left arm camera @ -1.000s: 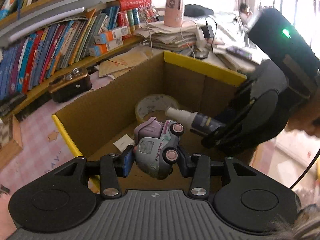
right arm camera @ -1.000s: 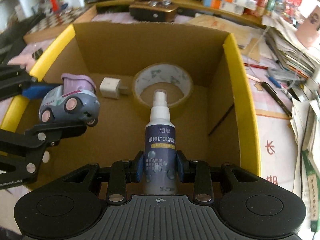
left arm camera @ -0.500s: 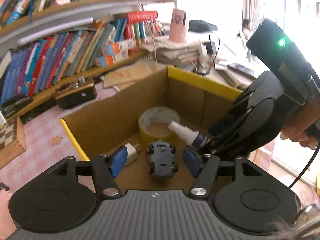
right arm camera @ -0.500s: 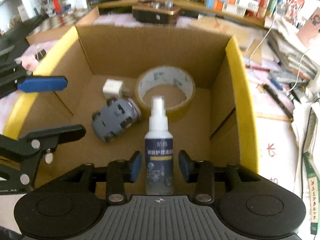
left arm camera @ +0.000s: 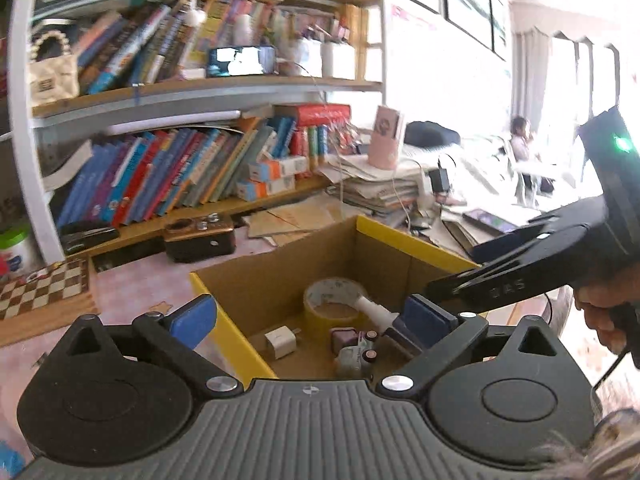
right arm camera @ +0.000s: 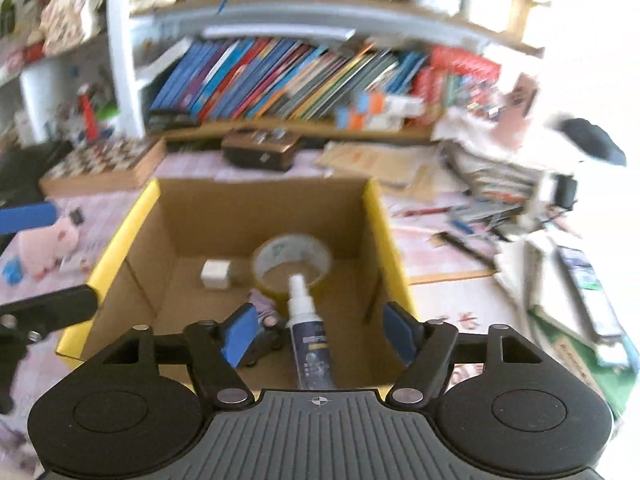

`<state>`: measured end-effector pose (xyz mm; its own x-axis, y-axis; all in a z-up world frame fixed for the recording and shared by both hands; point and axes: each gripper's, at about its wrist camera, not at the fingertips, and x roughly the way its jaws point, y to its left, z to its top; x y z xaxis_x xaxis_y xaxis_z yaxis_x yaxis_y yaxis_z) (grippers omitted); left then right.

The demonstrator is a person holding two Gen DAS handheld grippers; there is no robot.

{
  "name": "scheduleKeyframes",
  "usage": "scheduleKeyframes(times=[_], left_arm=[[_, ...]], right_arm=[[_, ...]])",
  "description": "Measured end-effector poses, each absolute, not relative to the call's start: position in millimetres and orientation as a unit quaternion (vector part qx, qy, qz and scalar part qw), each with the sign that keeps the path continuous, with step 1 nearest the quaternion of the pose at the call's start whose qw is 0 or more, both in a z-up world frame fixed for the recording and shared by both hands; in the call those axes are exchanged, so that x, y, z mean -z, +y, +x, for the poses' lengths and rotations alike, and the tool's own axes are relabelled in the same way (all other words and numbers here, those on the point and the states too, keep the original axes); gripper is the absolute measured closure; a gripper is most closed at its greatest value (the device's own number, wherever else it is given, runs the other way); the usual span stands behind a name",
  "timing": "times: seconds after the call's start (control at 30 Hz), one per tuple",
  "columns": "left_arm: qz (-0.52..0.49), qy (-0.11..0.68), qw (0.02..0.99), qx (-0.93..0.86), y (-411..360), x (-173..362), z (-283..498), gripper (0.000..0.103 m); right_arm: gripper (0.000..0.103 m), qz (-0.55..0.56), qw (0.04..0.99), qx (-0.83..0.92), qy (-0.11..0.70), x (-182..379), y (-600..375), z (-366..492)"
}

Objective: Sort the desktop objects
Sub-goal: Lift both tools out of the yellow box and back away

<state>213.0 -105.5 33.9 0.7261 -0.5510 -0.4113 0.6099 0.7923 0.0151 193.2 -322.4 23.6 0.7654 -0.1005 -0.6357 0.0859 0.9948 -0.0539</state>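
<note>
Cardboard box (right arm camera: 160, 216) on the worktop already holds the toy truck (left arm camera: 356, 356), spray bottle (right arm camera: 308, 344), tape roll (right arm camera: 294, 258) and charger plug (right arm camera: 215, 275), so both the left tool (left arm camera: 308, 318) and right tool (right arm camera: 320, 330) hang released above it.

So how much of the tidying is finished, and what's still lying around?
Four things lie in the cardboard box: tape roll, white charger, toy car, spray bottle. Both the left tool and right tool are open, holding nothing. A pink toy sits outside the box.
</note>
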Motion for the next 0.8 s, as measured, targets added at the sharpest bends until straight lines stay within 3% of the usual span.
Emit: scheduleKeyframes(times=[0.3,0.8], left_arm=[[0.052,0.201,0.938,0.279,-76.2,-35.0,175.3,0.0],[0.038,0.252,0.94,0.228,-32.1,2.1,98.0,0.0]], right_arm=[[0.023,0.026,0.949,0.105,0.298,-24.8,-320.8,134.9],[0.011,0.022,0.946,0.11,0.303,3.9,-267.8,55.5]])
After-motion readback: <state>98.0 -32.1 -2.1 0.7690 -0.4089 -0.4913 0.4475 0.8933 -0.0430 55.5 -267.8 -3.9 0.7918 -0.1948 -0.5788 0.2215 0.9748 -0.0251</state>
